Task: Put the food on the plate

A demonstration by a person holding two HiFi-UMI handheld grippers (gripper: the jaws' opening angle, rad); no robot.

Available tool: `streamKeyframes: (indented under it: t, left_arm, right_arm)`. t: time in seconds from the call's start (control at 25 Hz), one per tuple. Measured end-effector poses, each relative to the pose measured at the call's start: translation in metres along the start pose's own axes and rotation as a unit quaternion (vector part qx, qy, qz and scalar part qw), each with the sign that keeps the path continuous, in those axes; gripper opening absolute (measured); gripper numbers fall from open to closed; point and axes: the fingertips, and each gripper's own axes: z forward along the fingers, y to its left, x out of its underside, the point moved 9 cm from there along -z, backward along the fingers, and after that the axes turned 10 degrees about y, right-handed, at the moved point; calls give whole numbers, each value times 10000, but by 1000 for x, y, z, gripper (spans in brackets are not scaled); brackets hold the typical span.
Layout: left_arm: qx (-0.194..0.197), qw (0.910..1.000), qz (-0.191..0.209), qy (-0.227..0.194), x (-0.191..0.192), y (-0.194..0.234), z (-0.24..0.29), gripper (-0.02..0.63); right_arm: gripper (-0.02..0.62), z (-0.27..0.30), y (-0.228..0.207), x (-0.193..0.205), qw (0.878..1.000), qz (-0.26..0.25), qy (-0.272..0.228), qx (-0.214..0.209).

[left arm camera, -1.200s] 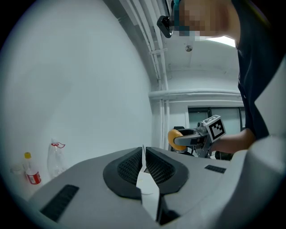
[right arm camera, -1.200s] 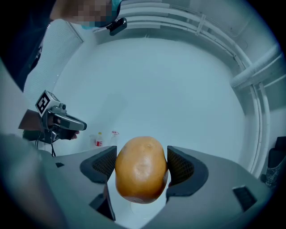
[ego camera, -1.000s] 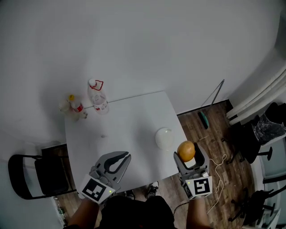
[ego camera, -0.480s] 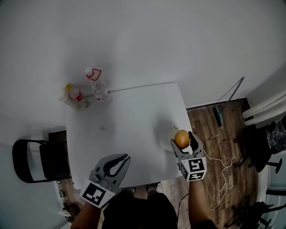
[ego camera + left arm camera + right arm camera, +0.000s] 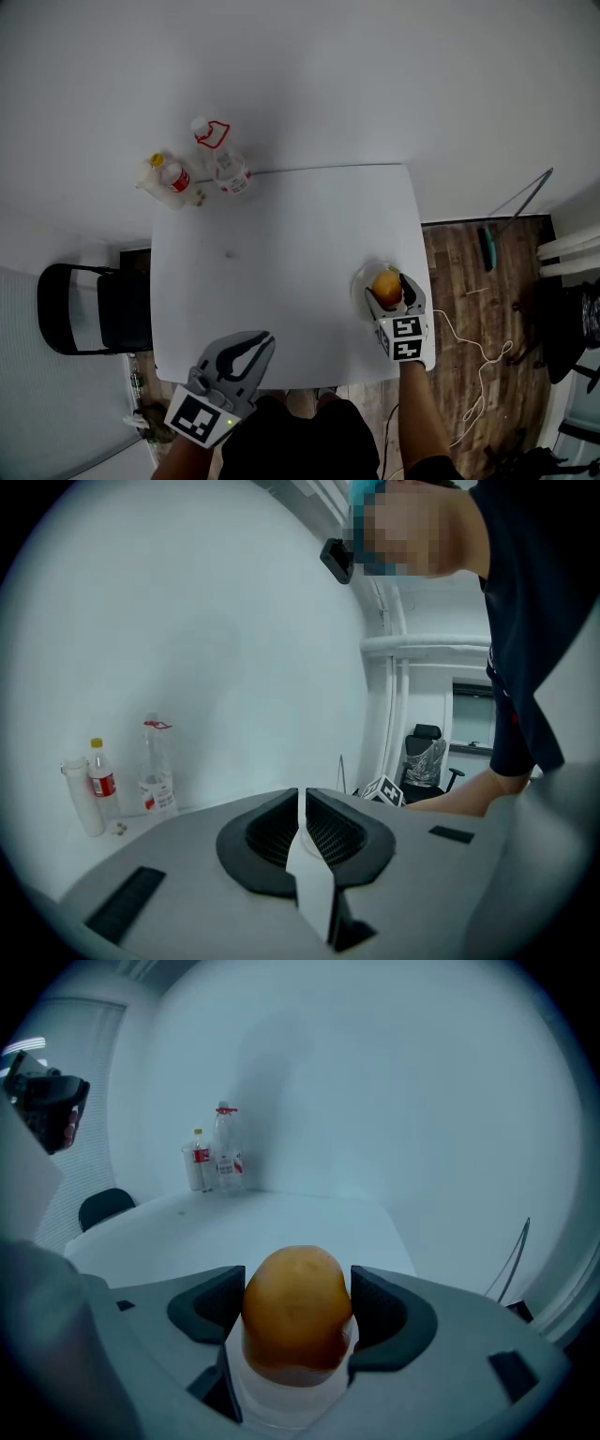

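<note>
Food held over plate, right side of bench

Head view: round orange food [image 5: 385, 286] in the right gripper [image 5: 389, 290], above the plate [image 5: 359, 284] near the bench's [image 5: 281, 253] right edge. Two bottles [image 5: 202, 172] stand at the far left corner. The right gripper view adds that both jaws clamp the food [image 5: 296, 1312], with the plate [image 5: 286, 1402] directly beneath. The left gripper view adds that the left gripper [image 5: 302, 803] has jaws together with nothing between them. In the head view it hangs at the near edge, angled forward-right [image 5: 251, 343].

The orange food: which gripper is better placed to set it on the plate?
The right gripper: its fingers hold the food over the plate. The left gripper is shut, empty, far from it.
</note>
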Motion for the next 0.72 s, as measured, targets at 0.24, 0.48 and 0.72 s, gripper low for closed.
streamKeyframes:
  t: [0.24, 0.48, 0.72]
  left_arm:
    - [-46, 10000, -34, -12, 4, 3, -3, 43]
    - [-38, 9999, -37, -85, 5, 3, -13, 43]
    - [44, 9996, 15, -267, -3, 8, -26, 43]
  right_arm:
    - [362, 19, 7, 7, 9993, -201, 287, 89]
    - [362, 18, 7, 5, 9994, -169, 257, 145]
    - [362, -34, 10, -26, 9986, -39, -498, 166]
